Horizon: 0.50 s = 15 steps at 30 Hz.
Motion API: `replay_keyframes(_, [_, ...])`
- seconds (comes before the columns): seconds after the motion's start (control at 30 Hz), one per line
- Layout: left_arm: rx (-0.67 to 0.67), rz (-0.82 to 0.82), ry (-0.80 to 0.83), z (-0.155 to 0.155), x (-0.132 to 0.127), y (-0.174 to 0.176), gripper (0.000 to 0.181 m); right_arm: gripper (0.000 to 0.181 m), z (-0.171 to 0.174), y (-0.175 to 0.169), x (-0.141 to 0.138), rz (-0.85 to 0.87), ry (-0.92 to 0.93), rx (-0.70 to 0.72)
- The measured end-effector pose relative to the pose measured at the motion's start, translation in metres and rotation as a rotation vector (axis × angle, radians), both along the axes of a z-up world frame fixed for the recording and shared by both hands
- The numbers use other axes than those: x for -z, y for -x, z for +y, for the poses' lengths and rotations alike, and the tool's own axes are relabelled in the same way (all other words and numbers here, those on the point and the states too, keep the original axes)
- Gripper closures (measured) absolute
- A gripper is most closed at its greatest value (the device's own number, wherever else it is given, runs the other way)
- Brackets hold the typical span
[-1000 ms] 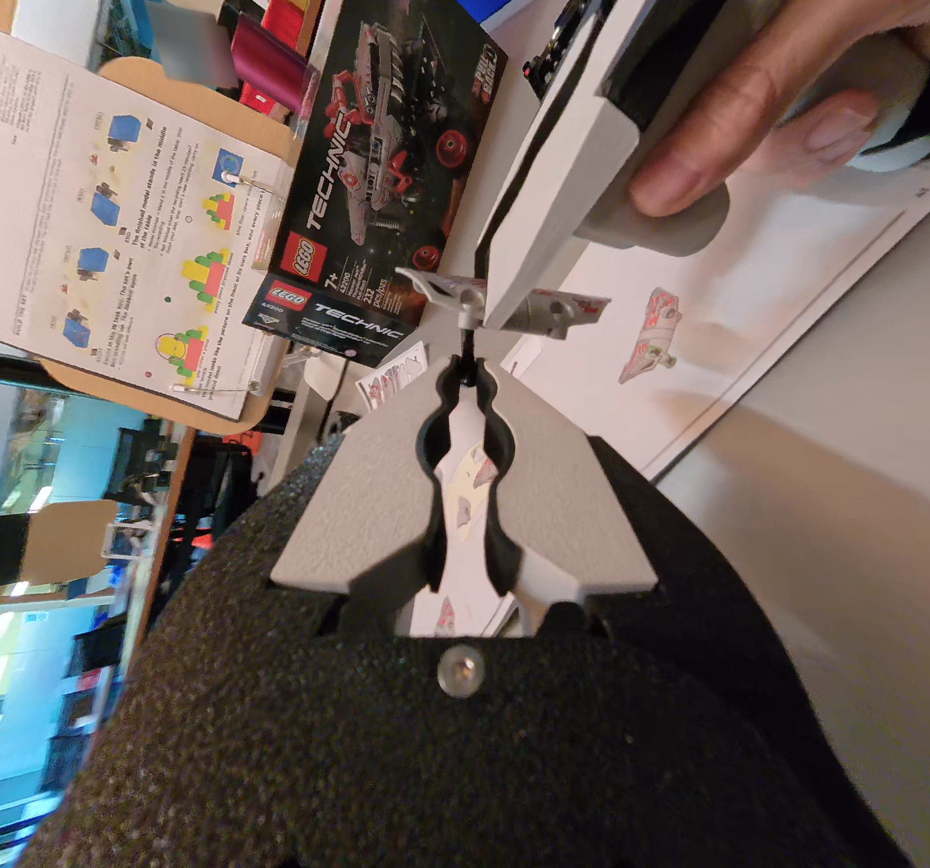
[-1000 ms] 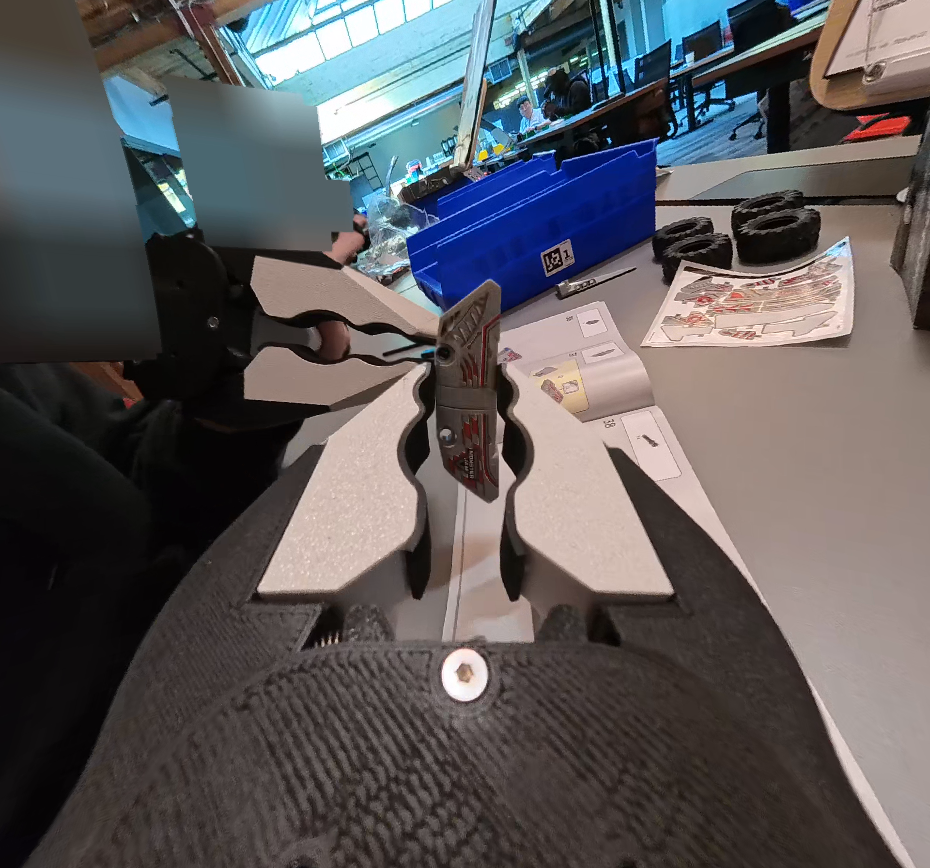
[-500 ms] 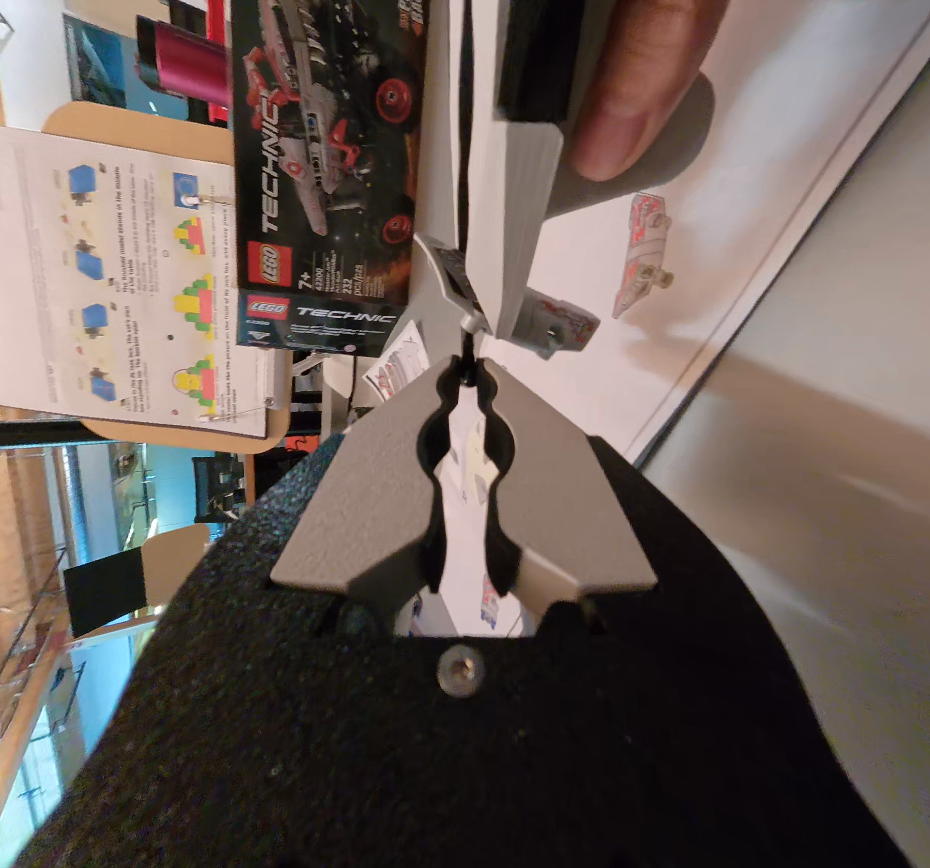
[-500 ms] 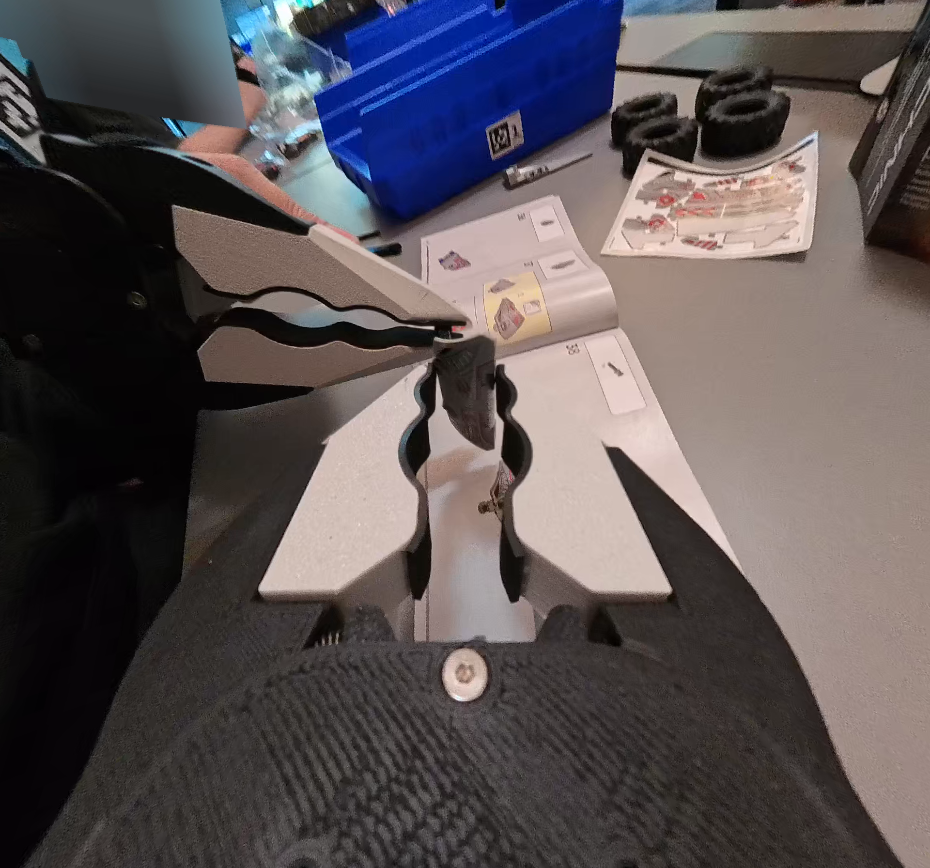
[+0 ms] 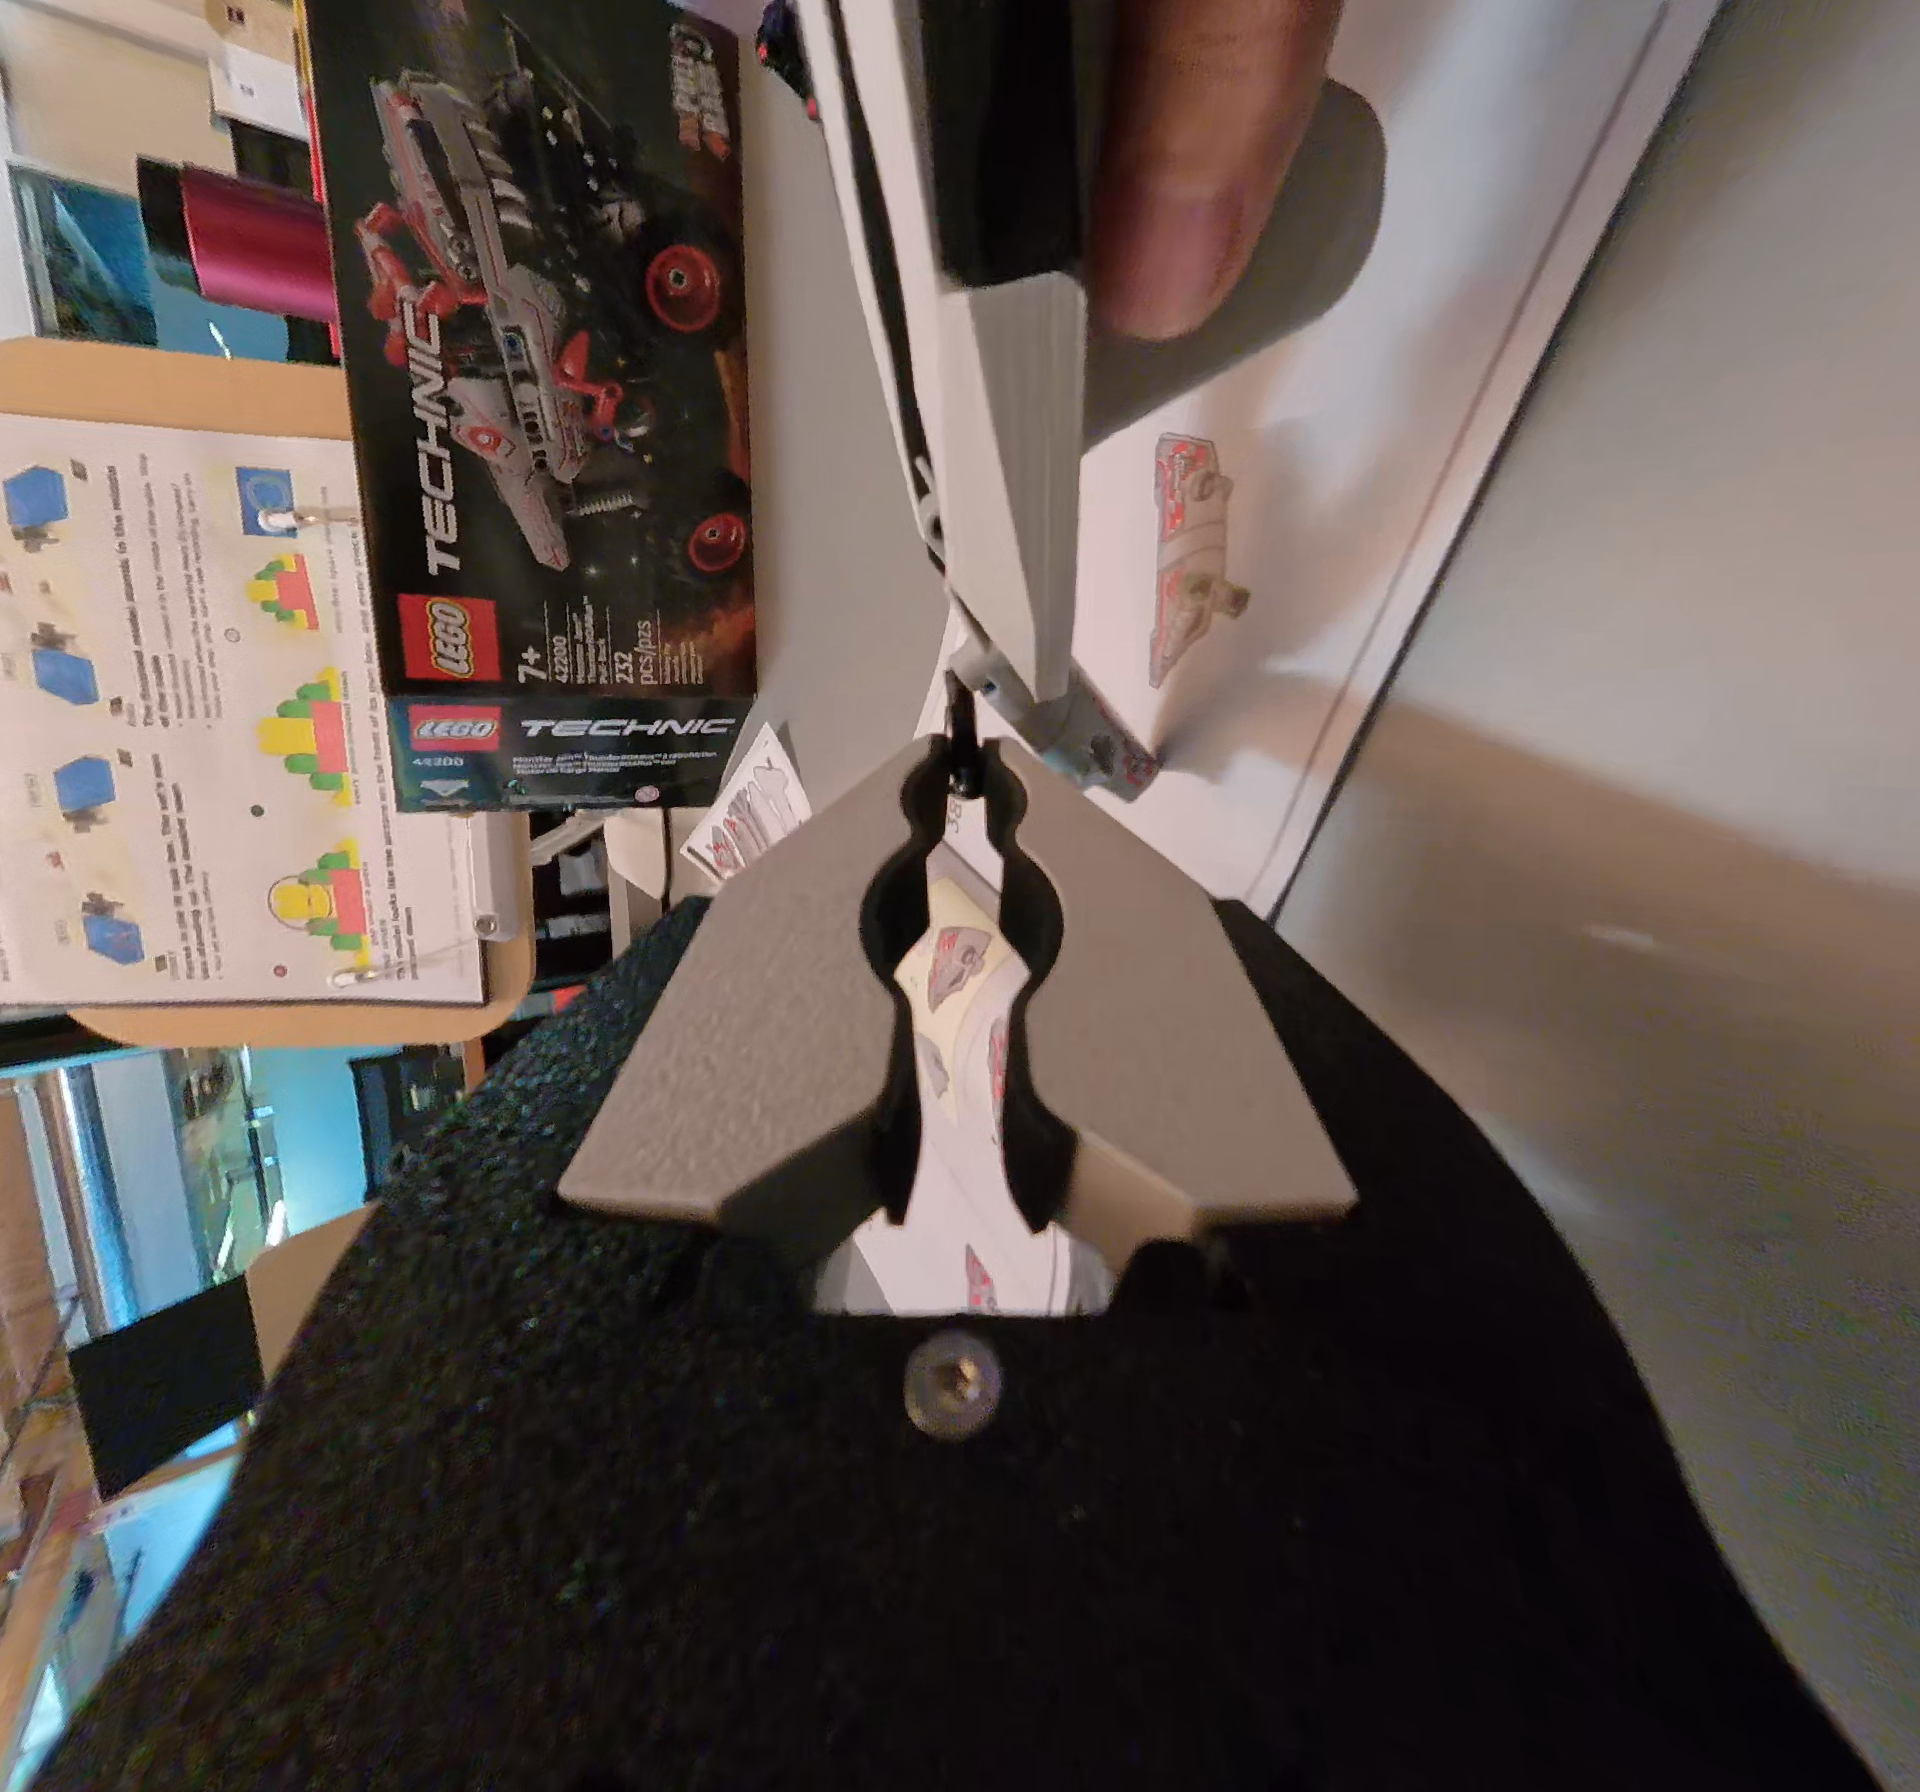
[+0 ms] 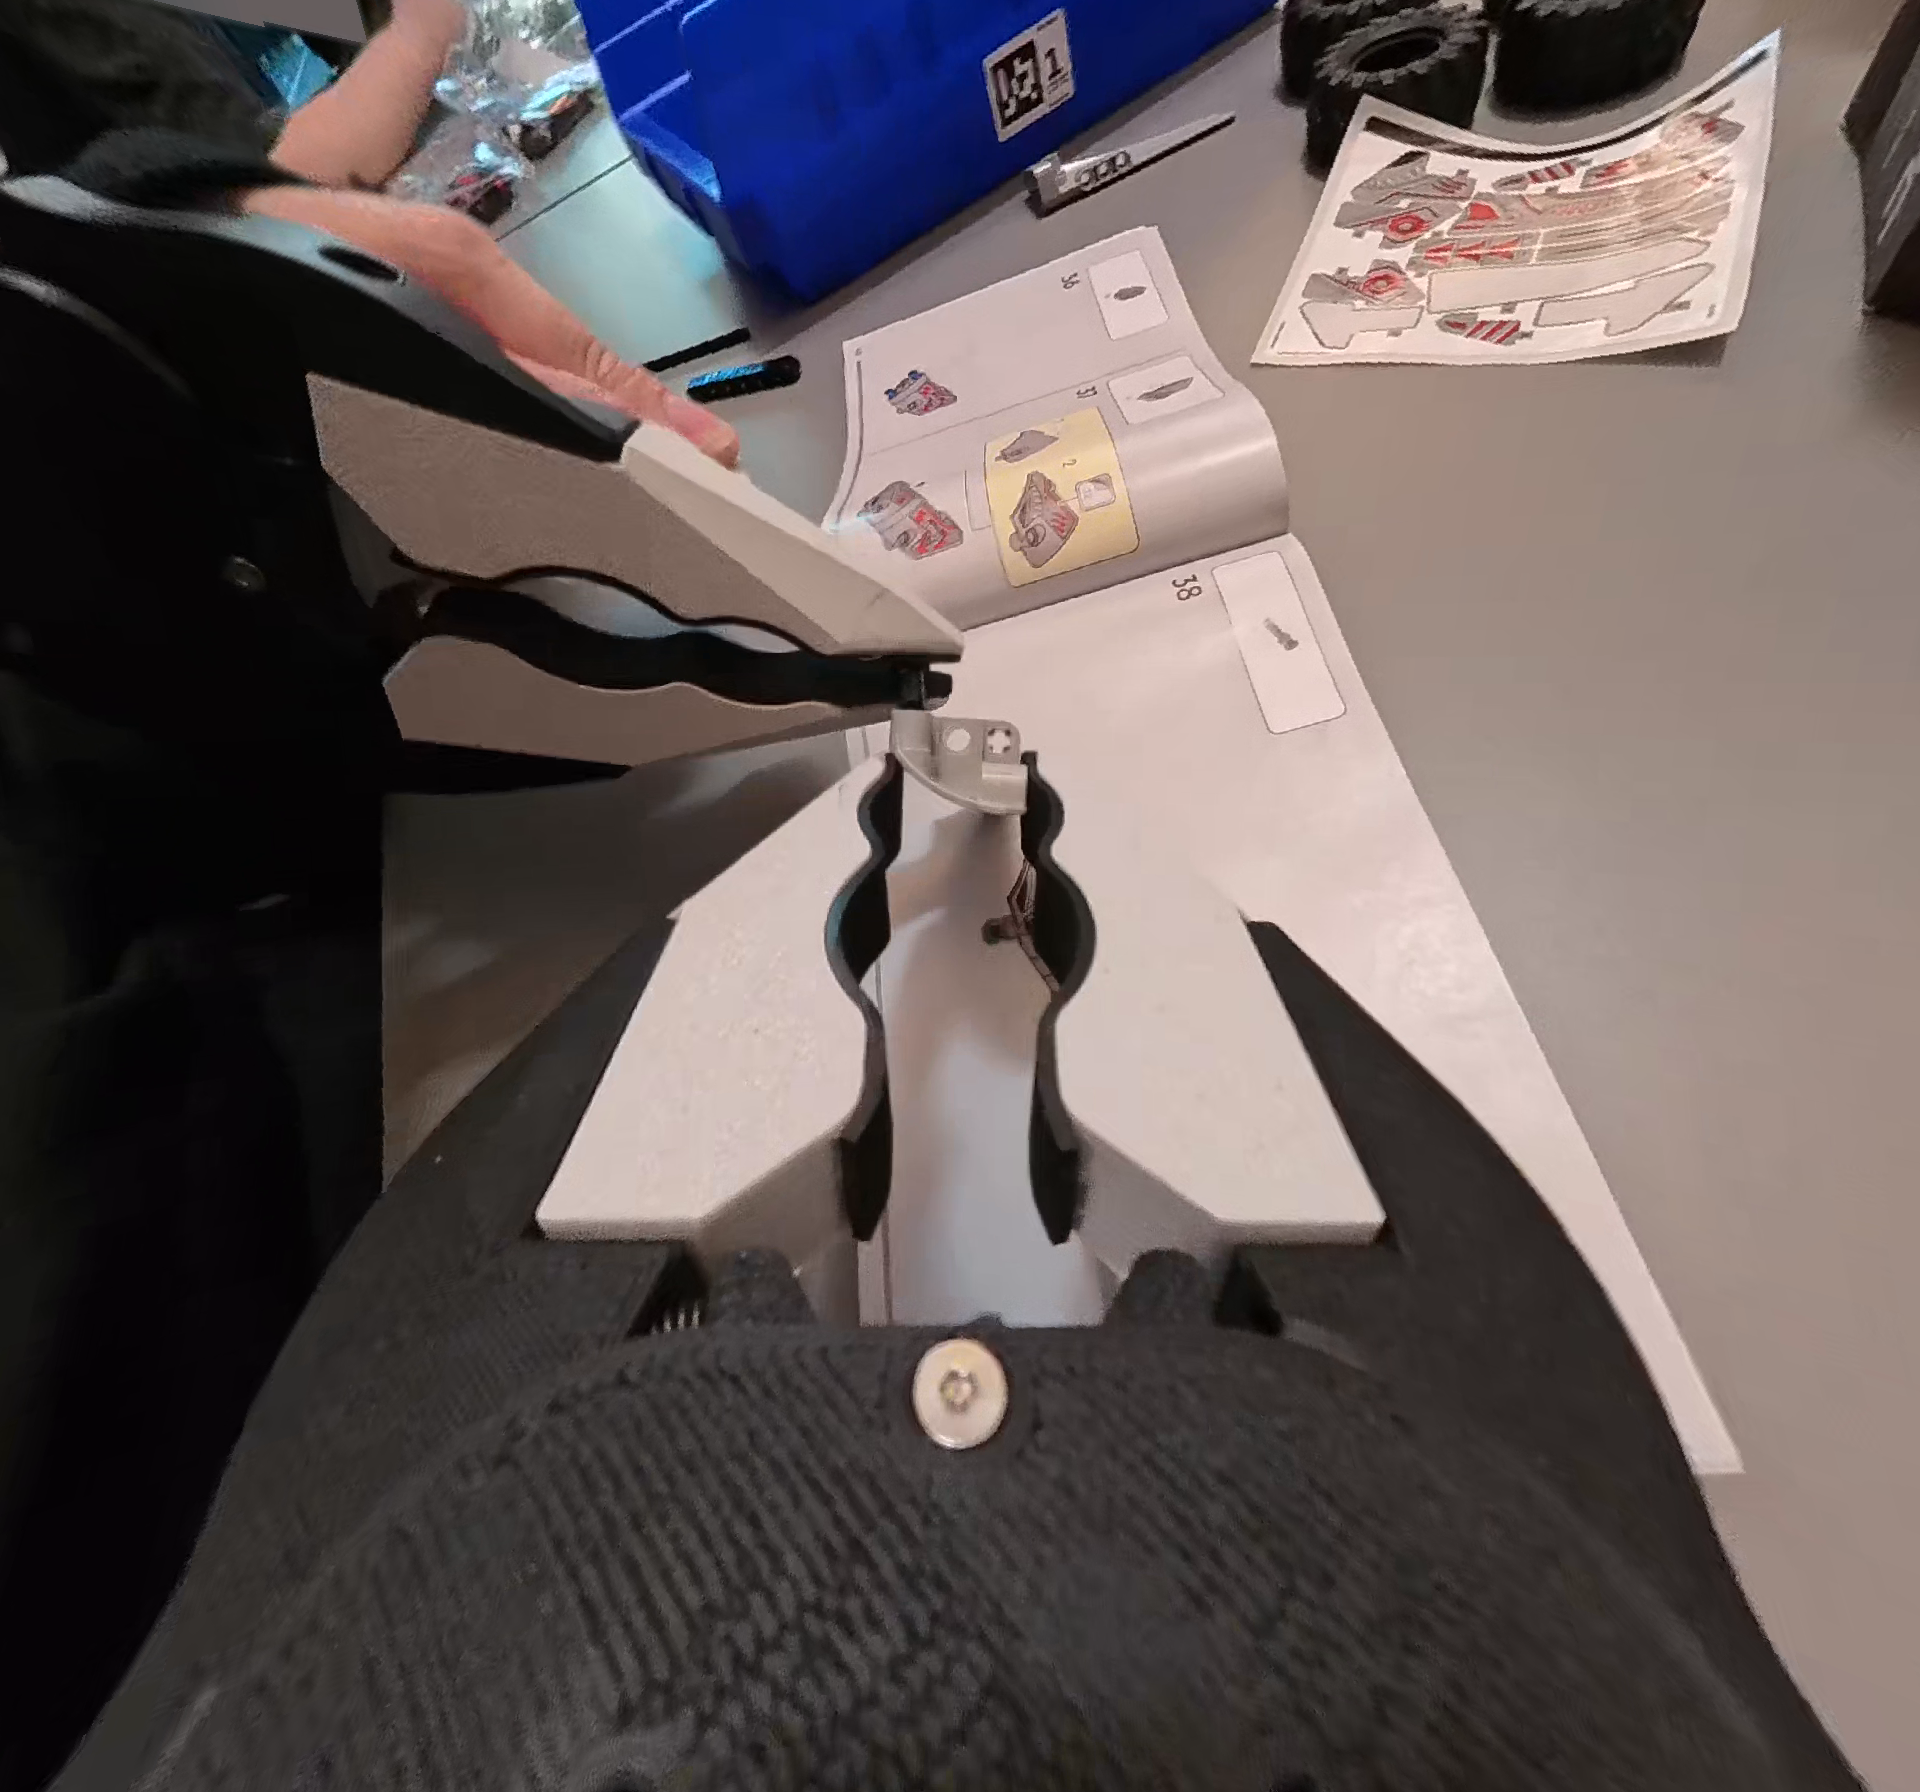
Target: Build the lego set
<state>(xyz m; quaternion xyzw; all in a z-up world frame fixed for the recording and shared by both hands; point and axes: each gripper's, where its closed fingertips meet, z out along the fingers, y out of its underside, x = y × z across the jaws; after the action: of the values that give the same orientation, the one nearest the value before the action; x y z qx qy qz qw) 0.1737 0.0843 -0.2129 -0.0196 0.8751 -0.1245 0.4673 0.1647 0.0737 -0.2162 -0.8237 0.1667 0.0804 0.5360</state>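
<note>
My left gripper (image 5: 961, 768) is shut on a small black pin (image 5: 964, 755) at its fingertips. My right gripper (image 6: 961, 778) is shut on a grey panel piece (image 6: 961, 755) with red stickers, gripped at its tips with two holes facing up. In the right wrist view the left gripper (image 6: 920, 677) comes in from the left, and the pin (image 6: 928, 682) sits just above the panel's edge. In the left wrist view the right gripper (image 5: 1013, 516) comes down from above with the panel (image 5: 1081, 740) beside the pin. Both are held above the open instruction booklet (image 6: 1143, 755).
A sticker sheet (image 6: 1527, 236), several black tyres (image 6: 1496, 17) and a blue bin (image 6: 914, 49) lie farther back. A grey beam (image 6: 1122, 165) and a black axle (image 6: 743, 374) lie near the bin. The set's box (image 5: 540, 392) and a clipboard sheet (image 5: 197, 703) stand behind. Left tips and right tips are each some 30 cm from the grey beam (image 6: 1122, 165).
The right gripper has tipped down towards the table and turned the panel from upright to nearly flat. The left gripper with the pin has closed in on the panel's end.
</note>
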Motion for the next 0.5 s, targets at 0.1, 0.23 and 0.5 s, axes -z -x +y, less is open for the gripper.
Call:
replay_keyframes(0.1, [0.091,-0.022,-0.076,-0.001,-0.001,0.004,0.178,0.162,0.0,0.005,0.0,-0.069,0.019,-0.055])
replay_keyframes(0.23, [0.183,-0.064,-0.135,-0.003,-0.007,0.005,0.178,0.163,-0.001,0.008,-0.006,-0.056,-0.023,-0.105])
replay_keyframes(0.5, [0.249,-0.194,-0.563,0.0,-0.019,0.01,0.179,0.163,0.001,0.015,-0.009,-0.031,0.036,-0.1])
